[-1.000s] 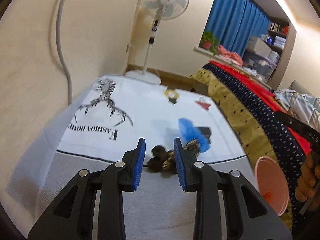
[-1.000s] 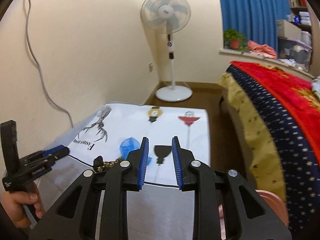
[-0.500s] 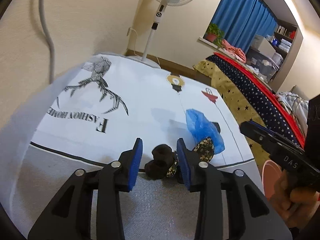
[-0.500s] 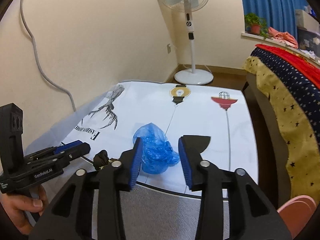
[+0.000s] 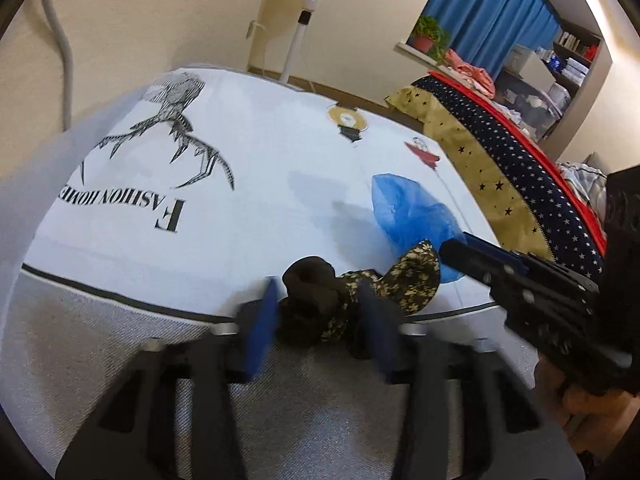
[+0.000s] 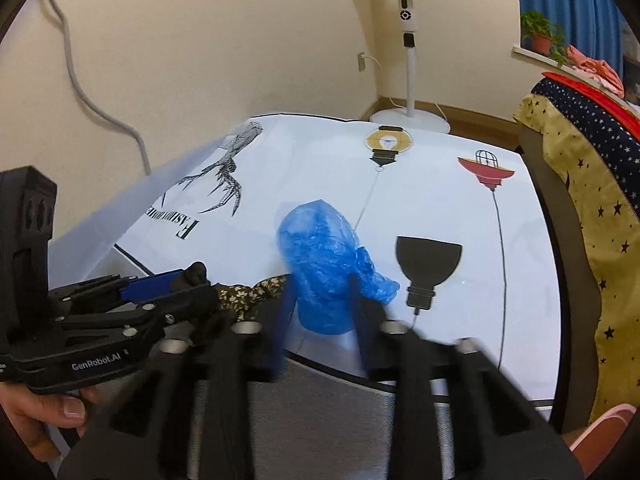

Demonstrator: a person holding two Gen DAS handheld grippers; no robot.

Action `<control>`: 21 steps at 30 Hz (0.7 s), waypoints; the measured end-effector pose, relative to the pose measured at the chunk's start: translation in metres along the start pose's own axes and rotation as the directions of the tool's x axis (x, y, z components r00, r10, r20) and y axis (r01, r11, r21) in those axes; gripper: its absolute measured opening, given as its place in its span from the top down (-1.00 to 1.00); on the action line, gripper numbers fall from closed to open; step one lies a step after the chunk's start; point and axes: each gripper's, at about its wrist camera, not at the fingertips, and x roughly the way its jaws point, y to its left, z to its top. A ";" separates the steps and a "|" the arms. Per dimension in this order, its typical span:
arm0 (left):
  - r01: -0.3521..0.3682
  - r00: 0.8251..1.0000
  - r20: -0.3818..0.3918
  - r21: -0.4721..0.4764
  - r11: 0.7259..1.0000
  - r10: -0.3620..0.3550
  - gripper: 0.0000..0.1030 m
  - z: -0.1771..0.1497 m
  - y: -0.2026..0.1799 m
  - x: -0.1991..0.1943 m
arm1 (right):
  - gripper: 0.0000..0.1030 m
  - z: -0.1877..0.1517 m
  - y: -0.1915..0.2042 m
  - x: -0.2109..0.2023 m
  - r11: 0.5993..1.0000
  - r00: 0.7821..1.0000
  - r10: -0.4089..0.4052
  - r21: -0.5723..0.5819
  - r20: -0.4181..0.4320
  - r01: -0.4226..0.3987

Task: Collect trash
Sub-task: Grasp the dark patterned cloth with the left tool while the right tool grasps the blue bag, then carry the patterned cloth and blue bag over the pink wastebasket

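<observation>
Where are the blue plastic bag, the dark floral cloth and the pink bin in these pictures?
blue plastic bag (image 6: 320,256): right wrist view, middle of the crumpled plastic.
dark floral cloth (image 5: 412,276): left wrist view, its flowered flap.
pink bin (image 6: 600,426): right wrist view, the rim at the lower right.

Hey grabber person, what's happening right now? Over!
Left gripper open around black-and-floral cloth. Right gripper open around blue plastic bag. Nothing grabbed. Nothing blocking.
</observation>
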 end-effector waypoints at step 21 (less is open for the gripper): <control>-0.050 0.986 0.159 0.003 0.999 0.049 0.75 0.016 -0.056 -0.064 | 0.98 0.013 -0.030 -0.114 0.989 0.989 -0.086 0.133 0.120 0.070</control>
